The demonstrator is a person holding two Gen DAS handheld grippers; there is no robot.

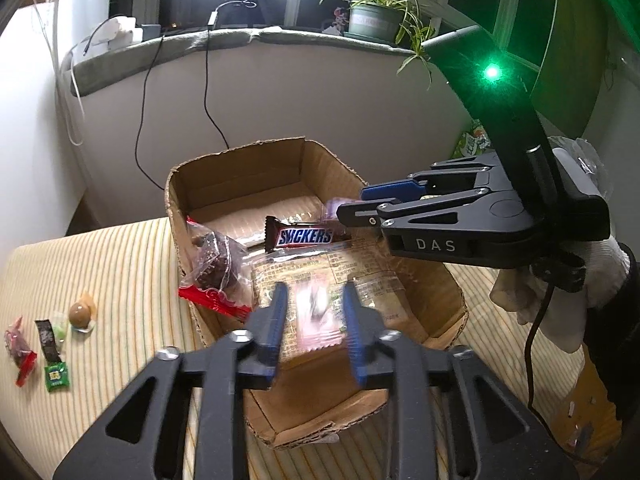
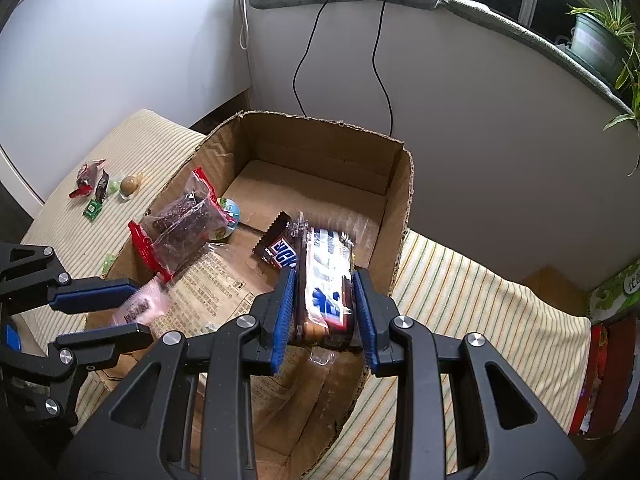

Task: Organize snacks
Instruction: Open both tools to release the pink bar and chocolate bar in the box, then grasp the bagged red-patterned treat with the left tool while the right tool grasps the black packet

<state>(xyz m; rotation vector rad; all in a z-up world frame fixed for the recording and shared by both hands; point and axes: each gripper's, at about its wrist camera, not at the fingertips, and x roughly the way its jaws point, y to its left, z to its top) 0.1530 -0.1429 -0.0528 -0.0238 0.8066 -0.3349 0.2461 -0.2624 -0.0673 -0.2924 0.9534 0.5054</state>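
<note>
The right gripper [image 2: 324, 312] is pinching a clear-wrapped snack pack [image 2: 326, 280] between its jaws, holding it over the near right part of the cardboard box [image 2: 400, 208]. The left gripper [image 1: 316, 328] is hanging with jaws spread, a pink packet [image 1: 316, 316] sitting loose between them over the box, not squeezed.

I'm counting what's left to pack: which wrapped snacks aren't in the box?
The four small ones lying in a row on the striped cloth, left of the cardboard box.

Pink packet [image 1: 316, 312] blurred, print unreadable; Snickers bar [image 2: 276, 254] partly hidden
</note>
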